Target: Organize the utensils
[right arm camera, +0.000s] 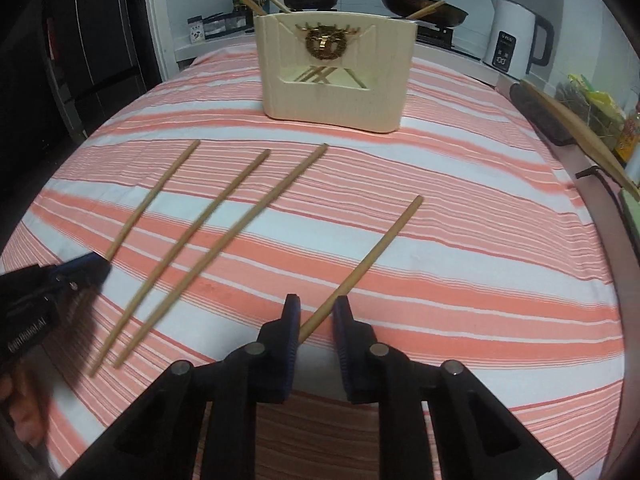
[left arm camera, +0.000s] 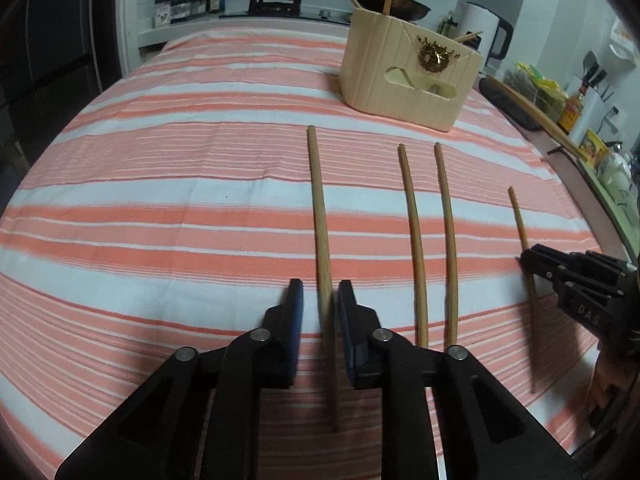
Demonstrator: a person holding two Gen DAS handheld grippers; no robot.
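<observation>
Both tongs are straddling chopsticks on the striped desk [left arm camera: 160, 160], left tongs [left arm camera: 318, 294] and right tongs [right arm camera: 314, 308] open with gaps showing, needing firm squeezes before lifting toward the holder [right arm camera: 336, 76].
</observation>
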